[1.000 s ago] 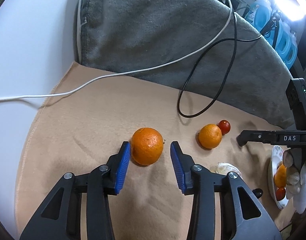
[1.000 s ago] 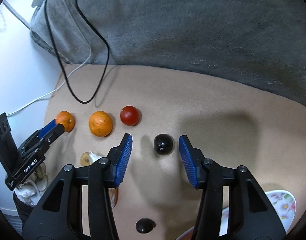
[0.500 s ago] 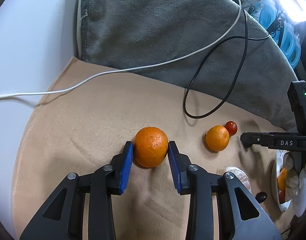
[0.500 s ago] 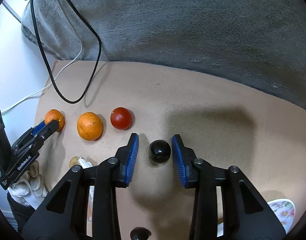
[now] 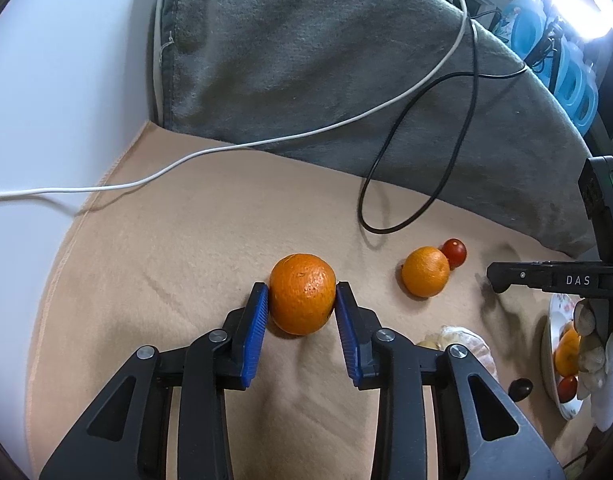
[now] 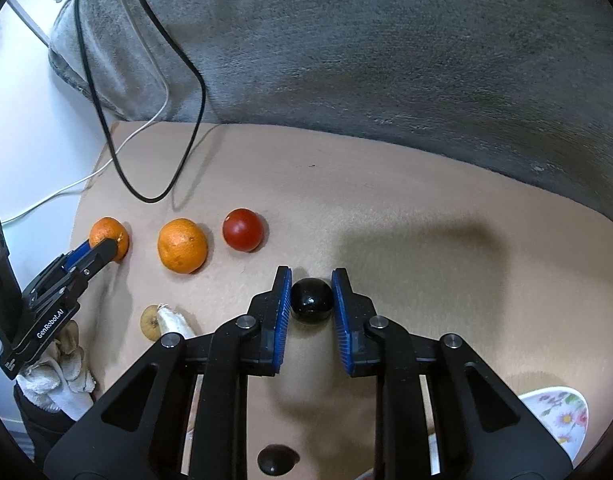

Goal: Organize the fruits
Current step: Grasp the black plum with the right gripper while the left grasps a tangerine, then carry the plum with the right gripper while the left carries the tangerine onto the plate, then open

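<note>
Blue pads grip fruit on the tan cloth [image 5: 186, 240].
Left gripper [image 5: 302, 300] clamps an orange [image 5: 301, 293]; right gripper [image 6: 311, 294], angled steeply down, clamps a black plum [image 6: 311, 300].

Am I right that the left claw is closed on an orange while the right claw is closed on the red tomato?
Not quite. The left claw is indeed closed on an orange, but the right claw grips a small black fruit, not the red tomato, which lies free on the beige cloth. The right wrist view shows it.
</note>
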